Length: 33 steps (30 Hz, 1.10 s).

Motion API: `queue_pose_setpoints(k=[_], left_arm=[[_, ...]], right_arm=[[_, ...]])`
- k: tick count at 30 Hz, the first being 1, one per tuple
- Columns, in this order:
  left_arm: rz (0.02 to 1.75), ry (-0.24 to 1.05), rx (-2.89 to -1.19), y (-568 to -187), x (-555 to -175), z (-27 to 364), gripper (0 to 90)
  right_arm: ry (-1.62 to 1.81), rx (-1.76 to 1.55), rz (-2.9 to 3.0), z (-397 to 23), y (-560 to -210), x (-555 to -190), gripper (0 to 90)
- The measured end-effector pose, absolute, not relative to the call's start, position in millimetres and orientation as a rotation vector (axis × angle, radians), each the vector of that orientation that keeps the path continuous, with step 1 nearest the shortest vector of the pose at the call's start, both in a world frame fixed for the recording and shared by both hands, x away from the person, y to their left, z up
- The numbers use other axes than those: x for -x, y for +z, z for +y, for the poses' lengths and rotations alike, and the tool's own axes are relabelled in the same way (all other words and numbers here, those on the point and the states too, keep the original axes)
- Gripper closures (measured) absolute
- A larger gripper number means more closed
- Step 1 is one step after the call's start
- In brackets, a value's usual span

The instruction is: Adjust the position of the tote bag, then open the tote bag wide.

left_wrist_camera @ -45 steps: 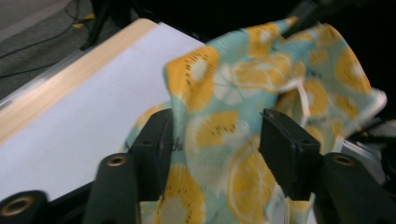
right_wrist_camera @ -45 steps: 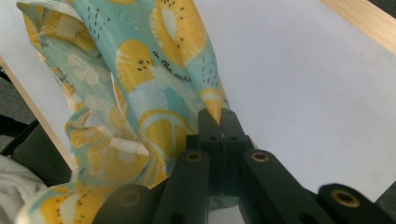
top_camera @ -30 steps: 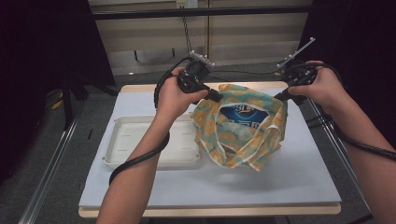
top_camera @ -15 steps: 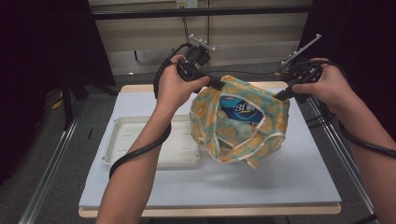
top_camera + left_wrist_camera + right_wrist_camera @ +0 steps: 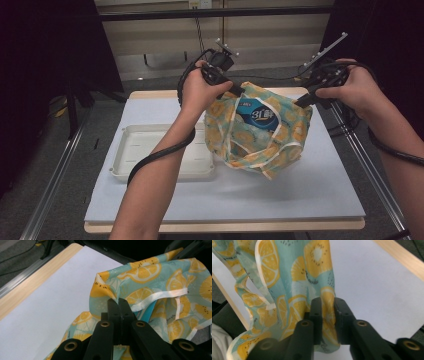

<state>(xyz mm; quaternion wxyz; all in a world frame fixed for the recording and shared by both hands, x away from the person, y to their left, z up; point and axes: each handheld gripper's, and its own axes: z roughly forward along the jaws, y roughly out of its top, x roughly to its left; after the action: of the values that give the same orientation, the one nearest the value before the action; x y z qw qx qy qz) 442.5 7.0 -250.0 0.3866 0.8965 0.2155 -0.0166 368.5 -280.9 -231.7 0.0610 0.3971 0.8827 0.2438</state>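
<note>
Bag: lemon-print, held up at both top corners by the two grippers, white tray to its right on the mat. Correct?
Not quite. The white tray lies to the left of the bag, not its right, as the high view shows. The rest stands: the lemon-print bag is held at both top corners, by the left gripper and the right gripper, over the mat.

Thin printed cloth bag [image 5: 260, 135], matt.

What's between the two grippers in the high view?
The lemon-print bag, its mouth stretched between left gripper and right gripper, with a blue package showing inside, in the high view.
</note>
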Motion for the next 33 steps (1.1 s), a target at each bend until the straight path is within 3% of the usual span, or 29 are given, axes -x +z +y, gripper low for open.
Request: queue_pose_setpoints(k=[7, 15, 16, 18, 22, 33], left_arm=[[0.557, -0.035, -2.312, -254.5, -442.7, 6.0, 90.0], [0.586, -0.061, -2.304, -264.4, -444.0, 3.2, 90.0], [0.593, -0.066, -2.298, -266.1, -444.0, 3.0, 90.0], [0.589, -0.069, -2.299, -268.0, -444.3, 3.7, 90.0], [0.579, -0.079, -2.289, -268.0, -444.7, 6.6, 90.0], [0.570, -0.077, -2.260, -264.0, -442.5, 9.1, 89.4]], right_arm=[[0.756, -1.167, 2.648, -273.0, -210.8, -359.8, 61.2], [0.732, -1.114, 2.701, -255.2, -211.8, -358.7, 60.4], [0.719, -1.110, 2.717, -251.8, -216.1, -358.9, 61.3], [0.696, -1.100, 2.731, -248.6, -223.2, -360.5, 78.8], [0.695, -1.134, 2.734, -250.6, -224.4, -363.9, 90.0], [0.879, -1.210, 2.640, -268.2, -200.7, -369.9, 90.0]])
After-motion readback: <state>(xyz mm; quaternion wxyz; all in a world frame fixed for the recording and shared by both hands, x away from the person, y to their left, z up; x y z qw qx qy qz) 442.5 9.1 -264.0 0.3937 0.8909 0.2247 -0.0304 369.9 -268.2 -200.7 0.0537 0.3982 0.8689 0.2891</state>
